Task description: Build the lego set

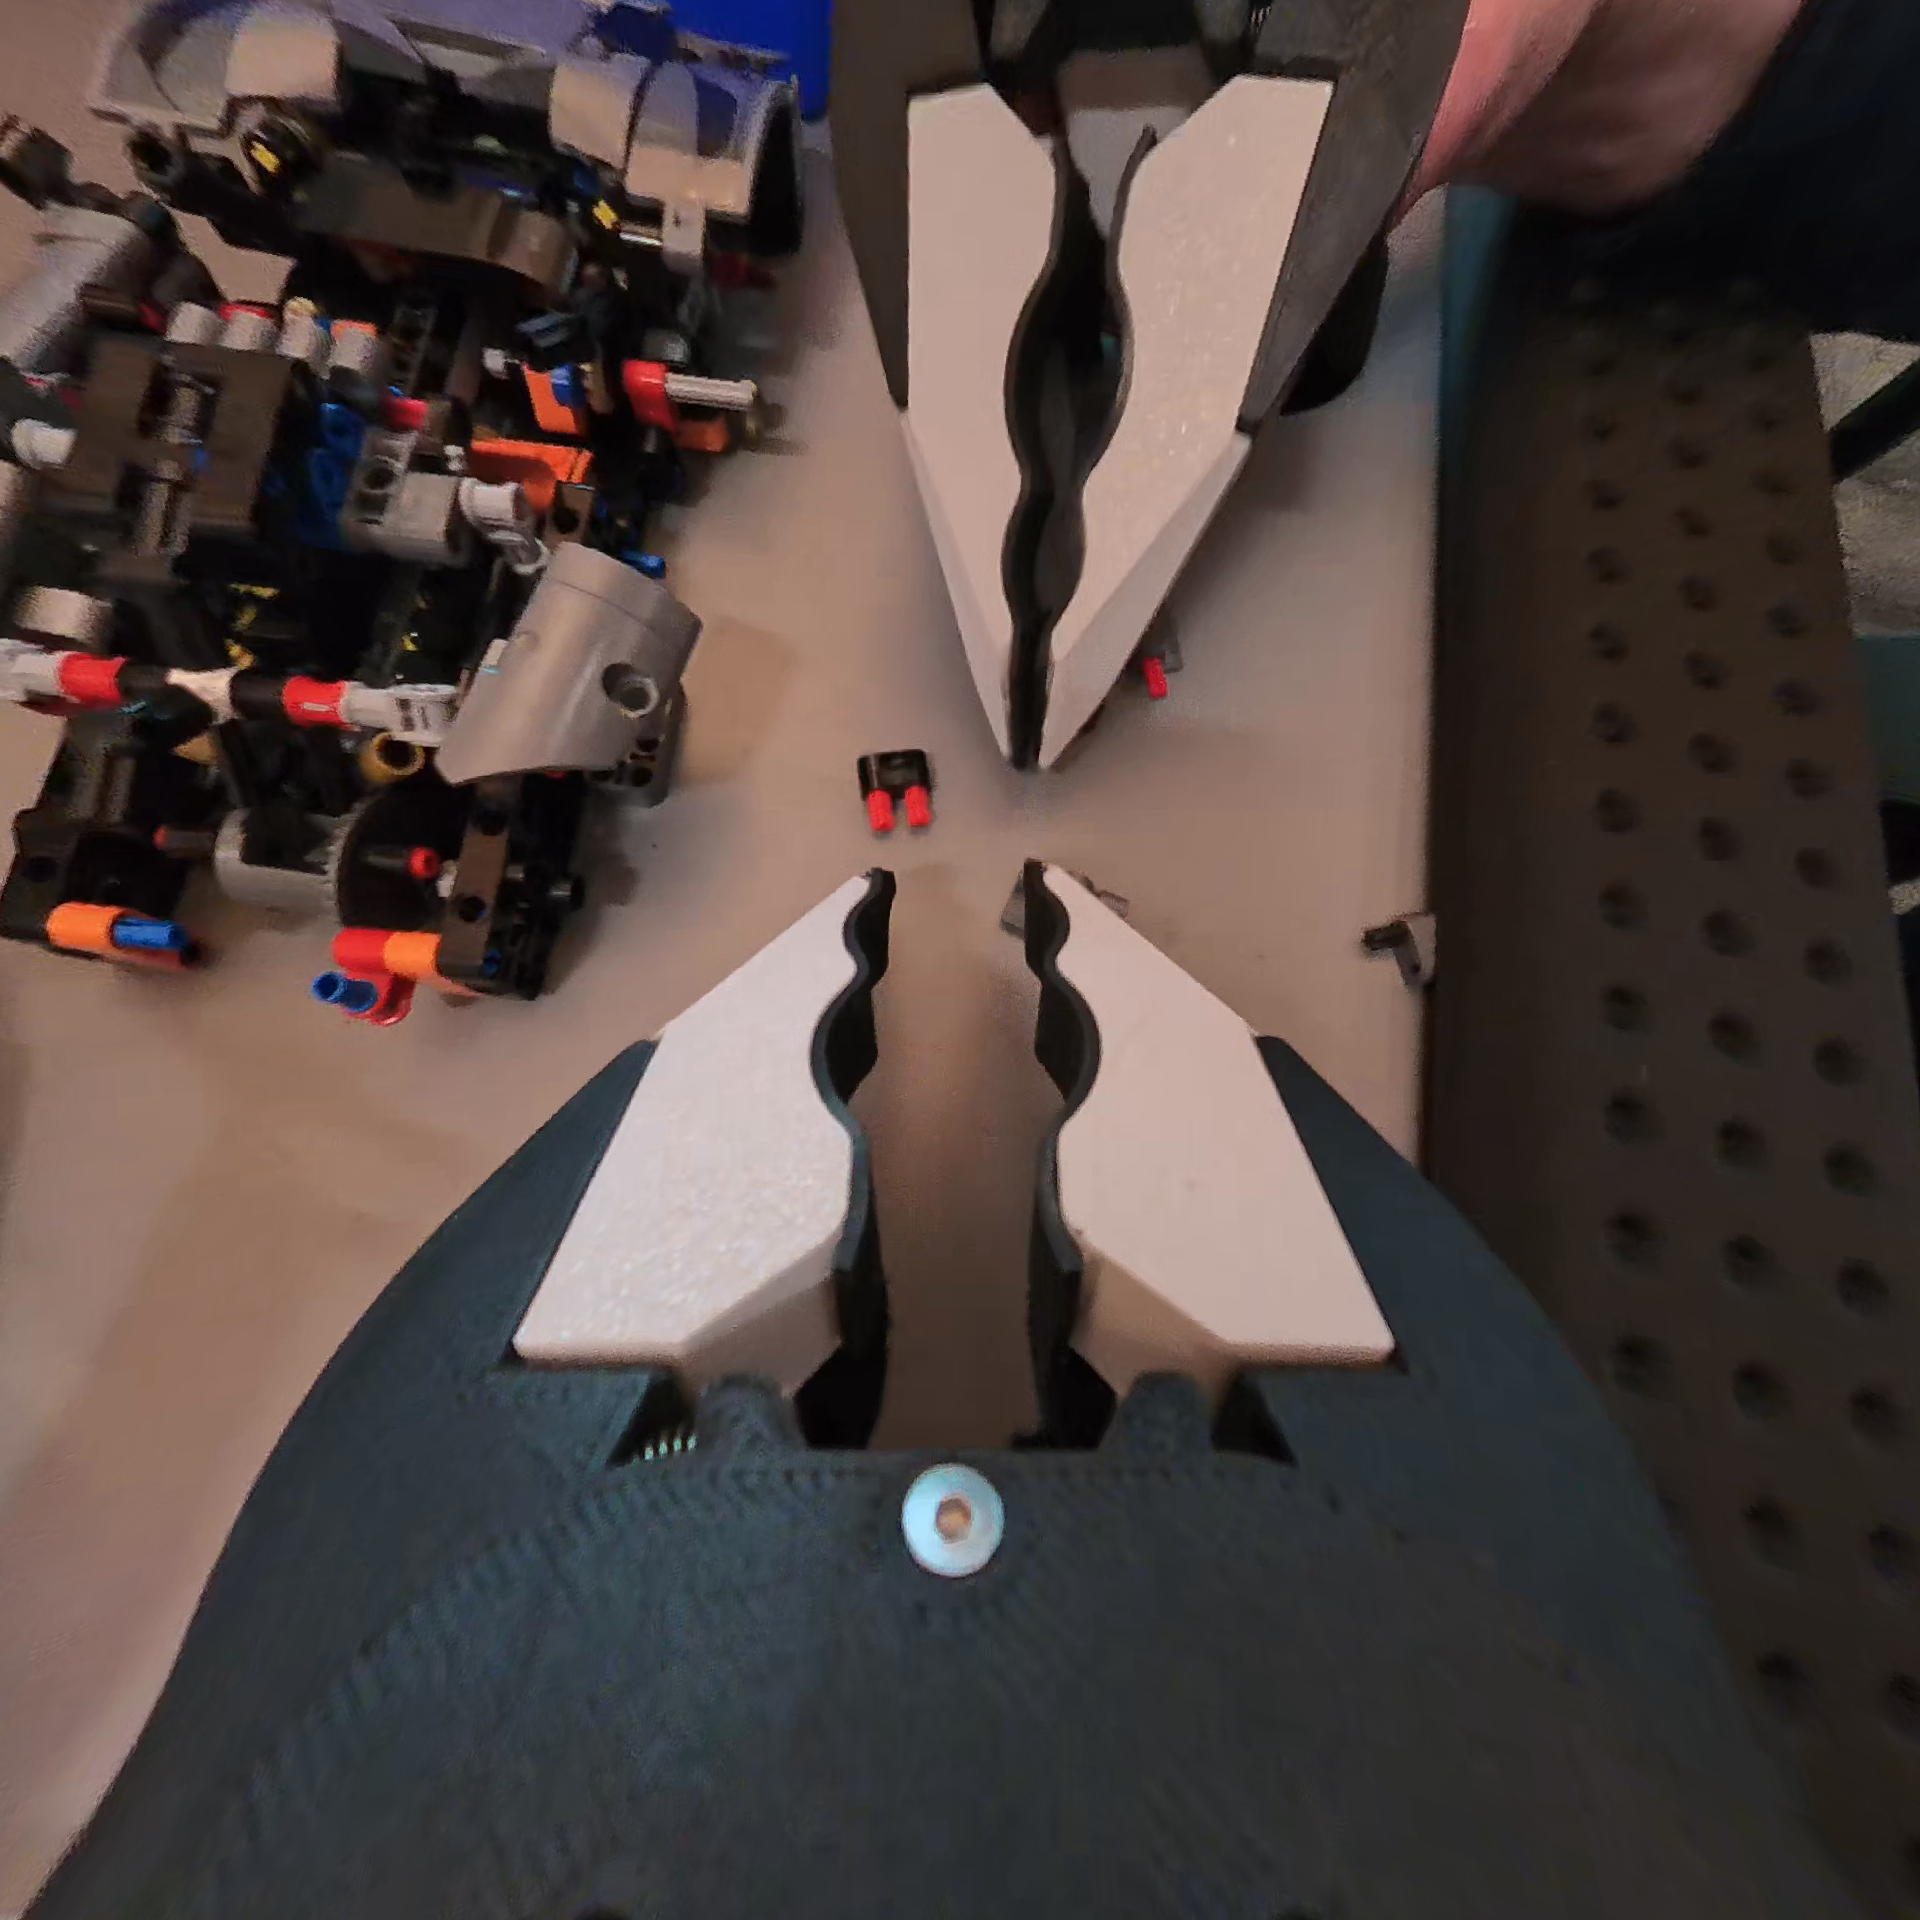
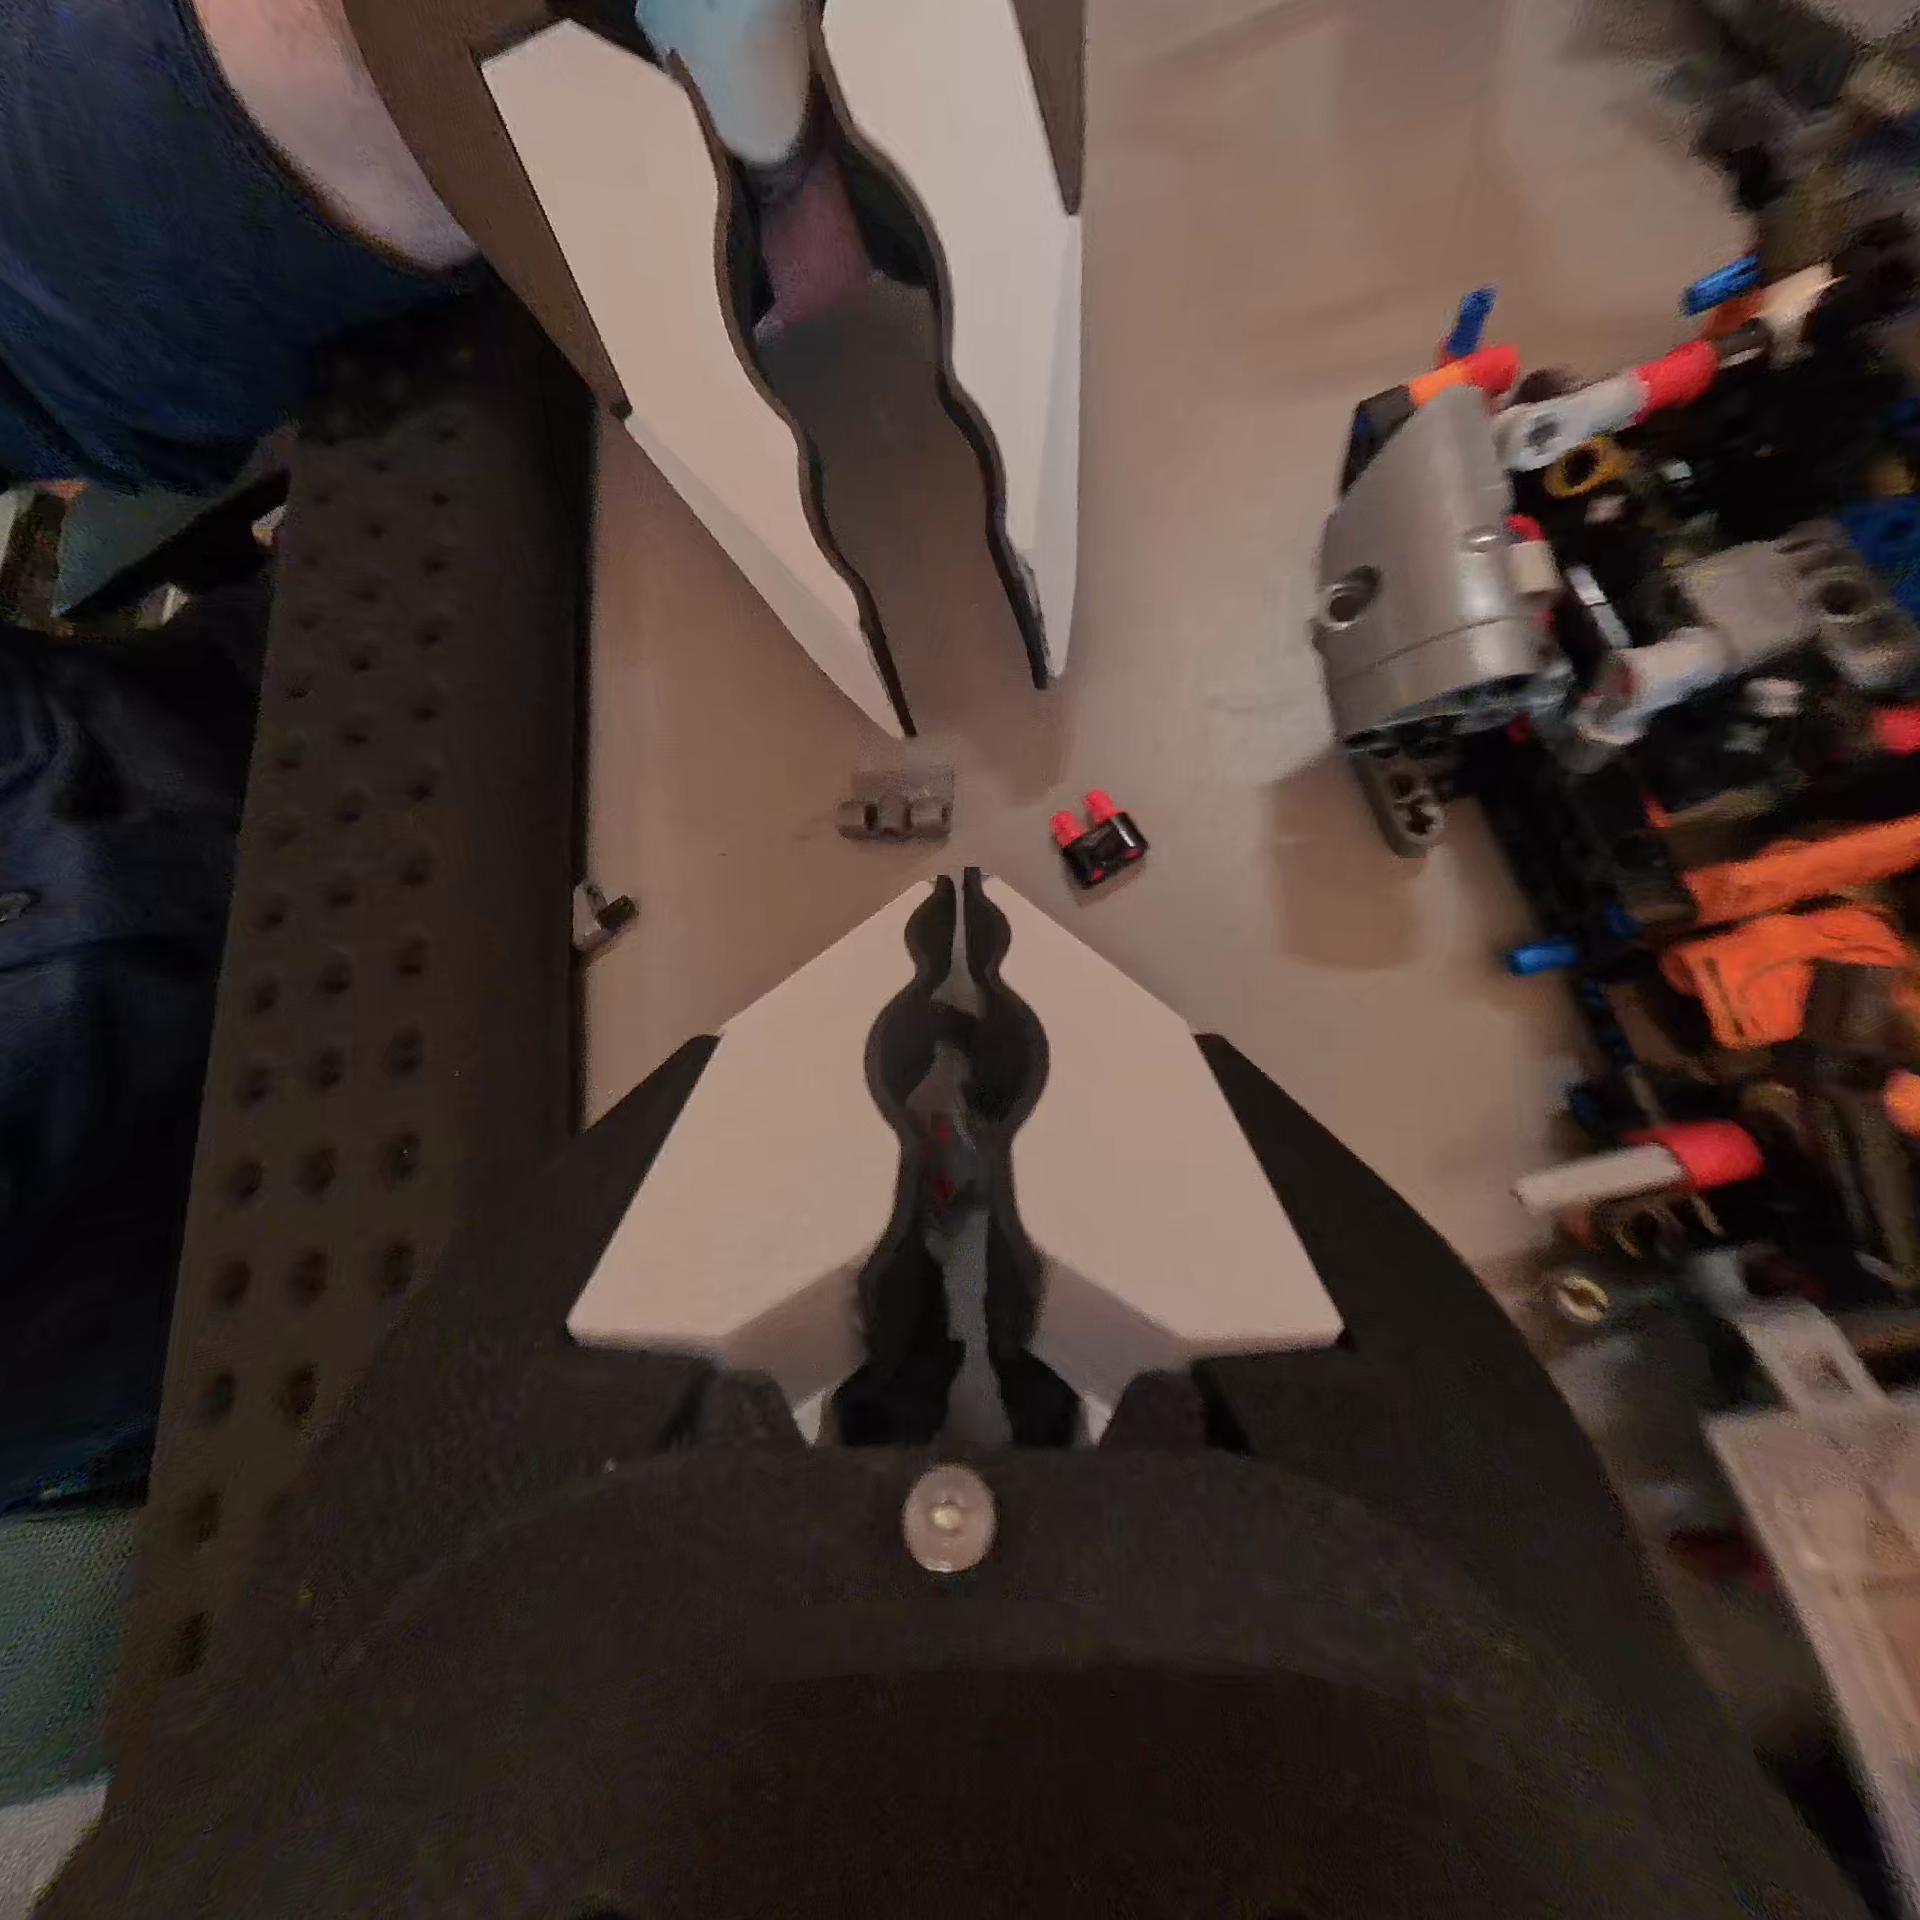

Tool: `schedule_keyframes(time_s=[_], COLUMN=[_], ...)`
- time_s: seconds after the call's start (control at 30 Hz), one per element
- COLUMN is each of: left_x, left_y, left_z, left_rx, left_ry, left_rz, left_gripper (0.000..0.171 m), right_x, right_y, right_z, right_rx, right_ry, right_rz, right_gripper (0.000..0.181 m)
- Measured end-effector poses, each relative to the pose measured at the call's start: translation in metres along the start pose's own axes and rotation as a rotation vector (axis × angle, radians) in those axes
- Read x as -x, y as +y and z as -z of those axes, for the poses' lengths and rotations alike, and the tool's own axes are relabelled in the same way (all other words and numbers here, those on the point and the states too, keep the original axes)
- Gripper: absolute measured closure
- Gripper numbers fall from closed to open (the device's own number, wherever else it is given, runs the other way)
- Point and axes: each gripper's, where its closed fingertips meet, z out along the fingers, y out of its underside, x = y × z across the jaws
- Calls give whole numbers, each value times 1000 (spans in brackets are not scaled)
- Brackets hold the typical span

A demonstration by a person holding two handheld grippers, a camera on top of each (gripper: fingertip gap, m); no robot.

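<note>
My left gripper (image 1: 956,875) is open and empty, low over the table (image 1: 1268,790). A small grey piece (image 1: 1110,900) lies partly under its right fingertip (image 1: 1031,883), not held. A black piece with two red pins (image 1: 896,787) lies just ahead of its left fingertip. My right gripper (image 1: 1023,758) points at it from the far side, shut, tip near the table. In the right wrist view my right gripper (image 2: 957,885) is shut with nothing between its tips. The grey piece (image 2: 896,805) and the black and red piece (image 2: 1099,836) lie just ahead of it. The left gripper (image 2: 971,707) stands open beyond them.
The large half-built model (image 1: 312,540) (image 2: 1662,727) fills one side of the table. A black perforated board (image 1: 1662,935) (image 2: 343,935) borders the other side, with a small grey and black piece (image 1: 1397,940) (image 2: 601,914) at its edge. A small red-pinned piece (image 1: 1155,670) lies beside my right gripper. Both grippers' tips are close together, under 4 cm apart.
</note>
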Motion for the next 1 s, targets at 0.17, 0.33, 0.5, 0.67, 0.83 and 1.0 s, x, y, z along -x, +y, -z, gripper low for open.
schedule_keyframes(time_s=[0.17,0.33,0.5,0.67,0.83,1.0], left_x=[4,11,2,-22,-72,-91], left_y=[3,9,-5,-5,-5,15], left_z=[-7,-10,1,-3,-5,-12], left_rx=[32,72,-18,-5,2,107], left_ry=[-38,-89,-38,50,222,240], left_rz=[-32,-62,-48,-113,-255,-447], left_gripper=[146,148,148,144,140,153], right_x=[-18,-14,-1,10,43,56], right_y=[-3,4,5,34,29,33], right_z=[10,7,22,31,33,20], right_rx=[-16,44,21,139,90,124], right_ry=[109,118,73,45,-55,-124], right_rz=[28,89,134,170,298,332], right_gripper=[167,164,163,151,163,164])
